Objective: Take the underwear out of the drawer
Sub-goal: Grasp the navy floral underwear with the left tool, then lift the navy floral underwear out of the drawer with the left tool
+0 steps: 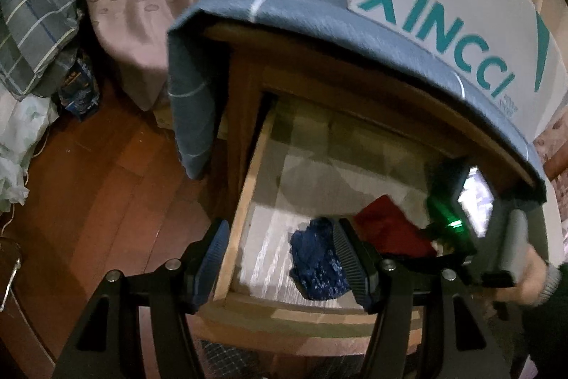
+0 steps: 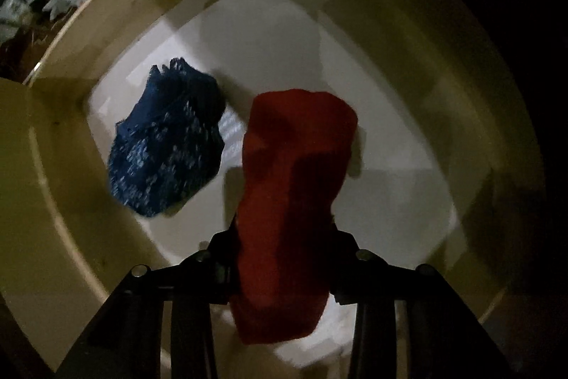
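Observation:
The wooden drawer (image 1: 248, 173) of a bedside cabinet stands pulled open, with a pale liner. In it lies blue patterned underwear (image 1: 316, 261), also in the right wrist view (image 2: 167, 141). My right gripper (image 2: 284, 258) is shut on red underwear (image 2: 294, 183) and holds it inside the drawer (image 2: 106, 34), above the bottom; the red piece also shows in the left wrist view (image 1: 390, 229). My left gripper (image 1: 280, 258) is open and empty, held above the drawer's front left corner, over the blue underwear. The right gripper's body (image 1: 497, 237) shows at the drawer's right.
A blue checked cloth (image 1: 248, 23) covers the cabinet top, with a white box (image 1: 461, 6) on it. A bed with a pink sheet (image 1: 149, 6) stands behind. Wooden floor (image 1: 106, 173) lies to the left, with bags (image 1: 14, 144) and a packet (image 1: 78, 87).

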A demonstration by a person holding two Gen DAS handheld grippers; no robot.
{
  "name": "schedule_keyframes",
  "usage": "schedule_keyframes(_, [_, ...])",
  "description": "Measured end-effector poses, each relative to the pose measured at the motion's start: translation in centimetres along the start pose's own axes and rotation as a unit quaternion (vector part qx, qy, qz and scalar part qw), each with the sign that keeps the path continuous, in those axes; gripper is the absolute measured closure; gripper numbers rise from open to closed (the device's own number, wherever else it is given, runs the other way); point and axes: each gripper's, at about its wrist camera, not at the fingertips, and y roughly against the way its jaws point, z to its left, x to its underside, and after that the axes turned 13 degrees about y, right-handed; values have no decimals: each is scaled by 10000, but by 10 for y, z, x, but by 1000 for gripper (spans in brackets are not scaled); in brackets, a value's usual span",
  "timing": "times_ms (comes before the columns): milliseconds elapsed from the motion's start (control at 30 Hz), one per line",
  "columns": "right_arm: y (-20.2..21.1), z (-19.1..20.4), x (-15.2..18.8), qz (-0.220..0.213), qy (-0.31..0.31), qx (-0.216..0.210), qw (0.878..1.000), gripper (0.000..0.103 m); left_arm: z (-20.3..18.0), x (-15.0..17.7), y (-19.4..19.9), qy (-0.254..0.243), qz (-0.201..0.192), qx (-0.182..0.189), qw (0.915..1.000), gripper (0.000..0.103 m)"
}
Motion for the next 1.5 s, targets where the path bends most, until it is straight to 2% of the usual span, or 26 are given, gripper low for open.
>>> schedule_keyframes(200, [30,0,40,-279,-959,-68,9950,68,-13,5,-10,-313,250,-113,9991,40])
schedule_keyframes(300, [47,-1,63,-607,-1532,-195,9861,68,-15,6,-15,-387,403,-147,9983,40])
schedule_keyframes(367, [54,0,81,-772,-2035,-184,9759,68,-15,7,-16,-415,436,-177,9980,40])
schedule_keyframes(500, [57,3,83,-1096,-2580,-135,9598,68,-18,8,-23,-487,546,-213,9971,40])
schedule_keyframes(600, [58,2,87,-1356,-2815,-152,9498,67,-25,8,-37,-610,897,-228,9938,40])
schedule_keyframes(633, [58,0,78,-1411,-2906,-206,9462,67,-27,7,-44,-629,1031,-231,9924,40])
schedule_keyframes(733, [66,-11,76,-1447,-3115,-291,9387,67,-37,9,-63,-738,1339,-303,9878,40])
schedule_keyframes(933, [74,-22,92,-1516,-3340,-629,9282,67,-60,20,-98,-1167,1884,-601,9733,40])
schedule_keyframes(1100, [70,-21,86,-1561,-3350,-720,9264,67,-64,18,-126,-803,2594,-501,9611,38])
schedule_keyframes(1167, [69,-22,87,-1580,-3383,-775,9244,67,-66,18,-136,-753,2766,-606,9561,36])
schedule_keyframes(1500, [75,-22,94,-1602,-3386,-878,9230,67,-76,31,-176,-1073,3474,-1110,9249,34])
